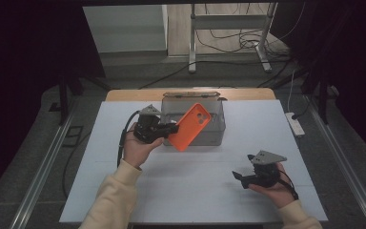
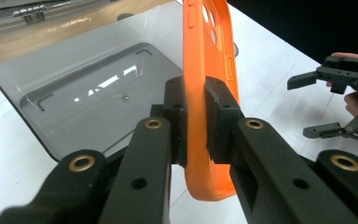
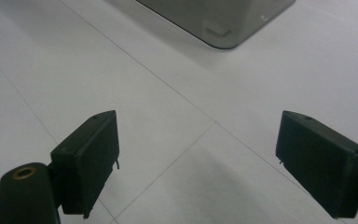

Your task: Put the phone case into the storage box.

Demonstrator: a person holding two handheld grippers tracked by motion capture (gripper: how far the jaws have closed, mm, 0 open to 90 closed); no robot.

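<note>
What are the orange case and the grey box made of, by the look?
Orange phone case: looks like matte silicone or soft rubbery plastic, with moulded button bumps and camera cutouts; the left tool is shut on its edge. Grey box: probably translucent hard plastic with a glossy finish, since light glints off its floor.

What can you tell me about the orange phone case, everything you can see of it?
The orange phone case looks like soft matte rubber or silicone, with a camera cutout and button bumps near its upper end. It is empty and hangs tilted in the air over the front of the clear plastic box. The left gripper is shut on its lower edge, one pad on each face. Nothing else touches it.
</note>
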